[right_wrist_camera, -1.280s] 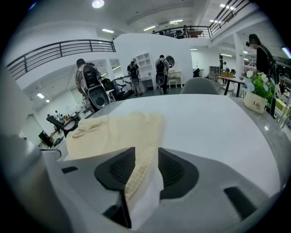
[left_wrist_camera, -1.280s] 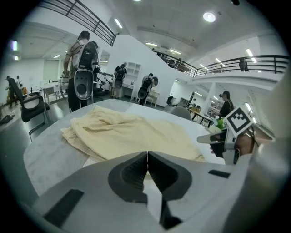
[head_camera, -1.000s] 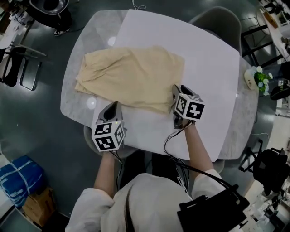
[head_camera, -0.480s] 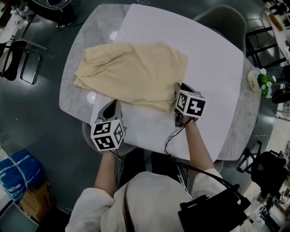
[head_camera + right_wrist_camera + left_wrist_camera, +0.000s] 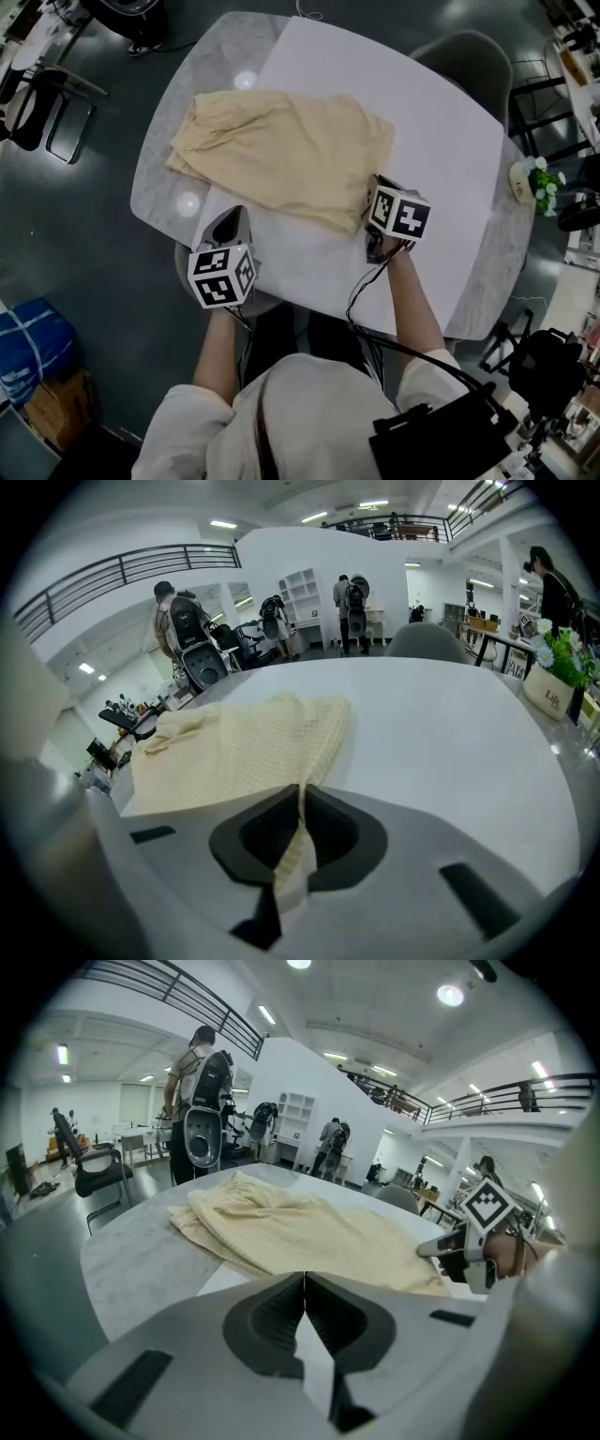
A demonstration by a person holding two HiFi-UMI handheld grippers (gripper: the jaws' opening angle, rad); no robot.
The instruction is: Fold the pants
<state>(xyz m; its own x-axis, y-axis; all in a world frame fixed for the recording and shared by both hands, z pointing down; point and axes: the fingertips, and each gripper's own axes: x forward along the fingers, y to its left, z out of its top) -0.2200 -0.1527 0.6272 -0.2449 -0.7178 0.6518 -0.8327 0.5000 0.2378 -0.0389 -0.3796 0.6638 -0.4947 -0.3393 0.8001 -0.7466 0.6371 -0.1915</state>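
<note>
Our grey table [image 5: 159, 178] carries a white sheet [image 5: 441, 141] whose right half lies open up to its far edge. The cream pants [image 5: 281, 155] lie flat at the far left, across the sheet's left edge, where they lay a second ago. Our right gripper [image 5: 302, 791] has just been closing and now clamps the pants' near right corner. Our left gripper [image 5: 305, 1277] stays by the table's near left edge, jaws together on nothing, near the pants' hem.
</note>
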